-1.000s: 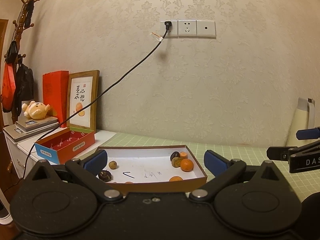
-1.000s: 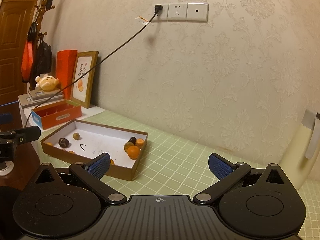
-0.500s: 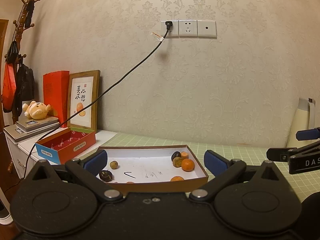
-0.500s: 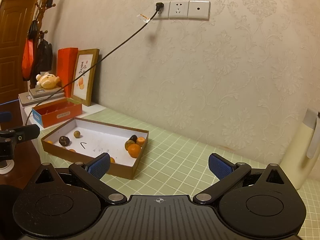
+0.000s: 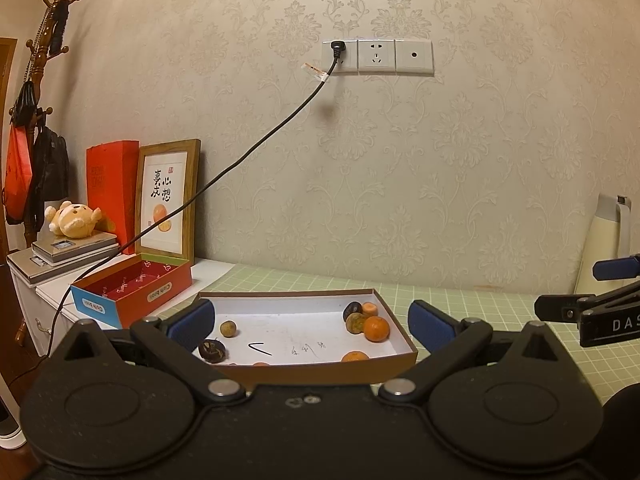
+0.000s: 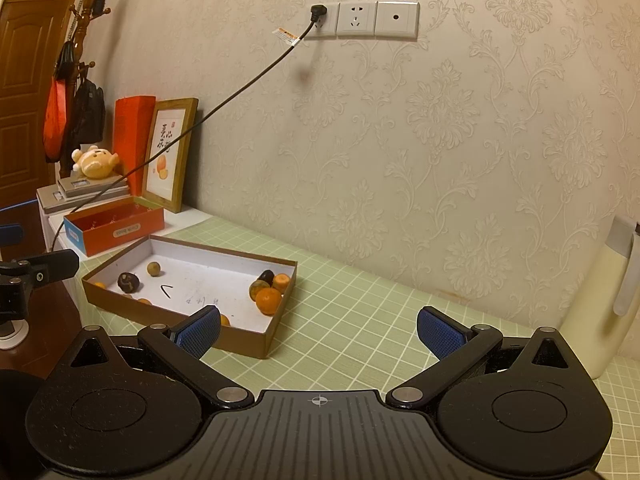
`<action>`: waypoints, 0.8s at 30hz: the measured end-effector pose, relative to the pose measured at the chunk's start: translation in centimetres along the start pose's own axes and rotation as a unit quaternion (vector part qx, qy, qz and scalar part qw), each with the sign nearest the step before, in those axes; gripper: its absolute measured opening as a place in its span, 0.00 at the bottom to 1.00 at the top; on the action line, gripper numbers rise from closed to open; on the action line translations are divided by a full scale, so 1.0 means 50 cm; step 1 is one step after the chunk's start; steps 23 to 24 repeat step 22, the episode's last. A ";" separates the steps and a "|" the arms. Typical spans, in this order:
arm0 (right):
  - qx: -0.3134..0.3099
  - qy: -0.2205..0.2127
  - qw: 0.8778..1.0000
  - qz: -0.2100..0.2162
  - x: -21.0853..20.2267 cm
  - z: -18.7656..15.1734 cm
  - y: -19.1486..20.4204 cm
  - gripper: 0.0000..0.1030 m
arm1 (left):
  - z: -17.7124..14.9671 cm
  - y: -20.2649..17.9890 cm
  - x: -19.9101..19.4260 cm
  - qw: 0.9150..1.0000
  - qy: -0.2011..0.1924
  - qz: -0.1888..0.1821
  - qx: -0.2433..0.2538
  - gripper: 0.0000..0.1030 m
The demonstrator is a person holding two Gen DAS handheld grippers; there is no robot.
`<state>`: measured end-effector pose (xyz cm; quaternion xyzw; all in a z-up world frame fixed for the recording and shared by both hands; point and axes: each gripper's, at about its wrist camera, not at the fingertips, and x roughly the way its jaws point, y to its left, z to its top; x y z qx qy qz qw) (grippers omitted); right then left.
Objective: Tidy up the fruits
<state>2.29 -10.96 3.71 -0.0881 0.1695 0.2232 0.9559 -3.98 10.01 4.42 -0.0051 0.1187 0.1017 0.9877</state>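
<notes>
Brown cardboard tray (image 6: 276, 326) on the green-gridded counter (image 6: 360, 332) holds all the visible fruit: oranges (image 6: 268, 300) and darker pieces clustered at its right end, a dark fruit (image 6: 128, 282) and a small tan one (image 6: 153, 268) at the left. Whether that is sorted or still mixed, I cannot judge. The red box (image 5: 132, 294) beside it looks empty. Both left tongs (image 5: 311, 318) and right tongs (image 6: 319, 332) gape wide, gripping nothing.

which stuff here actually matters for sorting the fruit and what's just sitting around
For the job:
- brown tray
- oranges
- dark fruit
- small tan fruit
- red box
- left gripper, open
- right gripper, open

Just lying about:
- framed picture
- plush toy
- cream bottle
- power cable
- coat rack
</notes>
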 end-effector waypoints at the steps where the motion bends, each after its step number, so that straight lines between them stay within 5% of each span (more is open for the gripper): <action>1: 0.000 0.000 1.000 0.000 0.000 0.000 0.000 1.00 | 0.000 0.000 0.000 1.000 0.000 0.001 0.000 0.94; 24: 0.002 -0.002 1.000 -0.001 0.001 0.003 -0.003 1.00 | 0.006 0.003 0.002 1.000 -0.007 0.005 -0.003 0.94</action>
